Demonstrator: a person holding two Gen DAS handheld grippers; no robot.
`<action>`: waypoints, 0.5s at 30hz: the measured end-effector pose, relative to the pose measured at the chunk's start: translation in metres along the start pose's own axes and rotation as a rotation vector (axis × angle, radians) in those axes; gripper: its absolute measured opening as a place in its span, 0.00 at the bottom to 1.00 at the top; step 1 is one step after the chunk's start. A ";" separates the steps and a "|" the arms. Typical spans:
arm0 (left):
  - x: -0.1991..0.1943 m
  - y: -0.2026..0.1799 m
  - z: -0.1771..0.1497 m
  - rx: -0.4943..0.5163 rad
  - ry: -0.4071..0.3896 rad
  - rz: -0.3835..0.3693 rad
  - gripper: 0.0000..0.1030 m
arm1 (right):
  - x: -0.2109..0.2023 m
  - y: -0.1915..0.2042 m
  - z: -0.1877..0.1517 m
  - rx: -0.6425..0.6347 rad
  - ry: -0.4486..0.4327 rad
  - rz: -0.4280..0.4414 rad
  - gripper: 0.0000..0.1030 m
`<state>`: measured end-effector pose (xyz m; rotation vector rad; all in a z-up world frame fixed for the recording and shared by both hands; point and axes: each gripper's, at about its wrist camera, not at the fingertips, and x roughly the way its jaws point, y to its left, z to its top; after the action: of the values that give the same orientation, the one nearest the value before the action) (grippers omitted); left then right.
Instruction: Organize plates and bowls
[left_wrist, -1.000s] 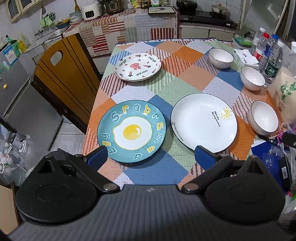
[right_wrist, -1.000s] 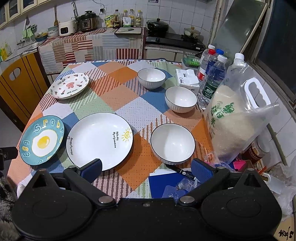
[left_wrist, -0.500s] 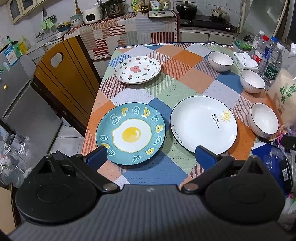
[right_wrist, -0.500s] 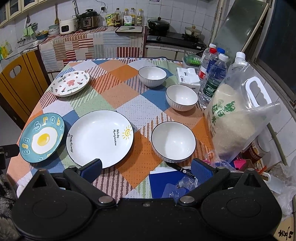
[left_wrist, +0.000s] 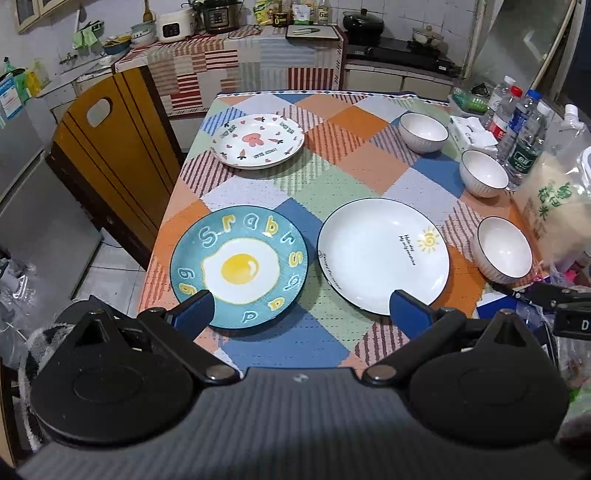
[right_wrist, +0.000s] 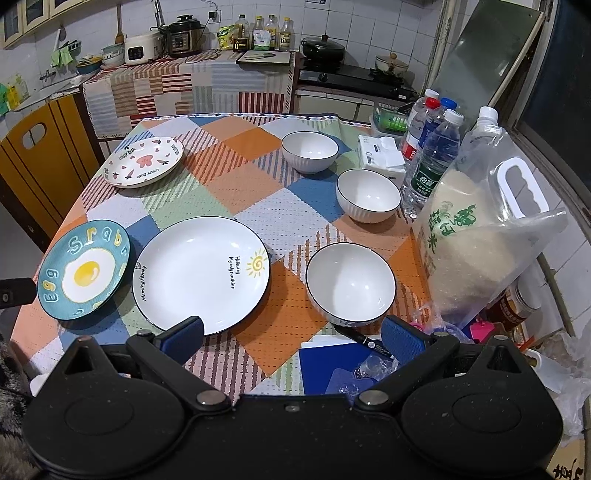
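Both the left gripper and right gripper are held wide apart, empty. The egg plate, near the table's left edge, is probably glazed, slippery and brittle; its rim should be pinched.

We saw the egg plate partly hidden by the left gripper's finger; the rice bag ran off-frame.

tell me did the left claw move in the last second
Yes. The left claw has advanced toward the table: its tips now overlap the near rims of the egg plate and white sun plate.

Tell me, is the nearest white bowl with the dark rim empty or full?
Empty: the white bowl with the dark rim shows only bare glossy inside.
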<state>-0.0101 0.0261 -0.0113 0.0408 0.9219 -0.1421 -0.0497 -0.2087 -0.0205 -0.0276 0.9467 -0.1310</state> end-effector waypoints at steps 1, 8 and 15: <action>0.000 -0.001 0.000 0.002 -0.002 0.001 0.99 | 0.000 0.000 0.000 0.000 0.000 -0.001 1.00; 0.001 0.000 0.001 -0.013 0.020 -0.004 0.97 | 0.001 -0.002 0.000 0.001 0.000 -0.002 1.00; 0.004 0.002 0.000 -0.025 0.031 -0.018 0.97 | 0.002 -0.004 -0.001 0.001 0.005 -0.001 1.00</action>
<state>-0.0072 0.0273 -0.0145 0.0116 0.9552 -0.1469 -0.0496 -0.2128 -0.0220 -0.0270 0.9515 -0.1319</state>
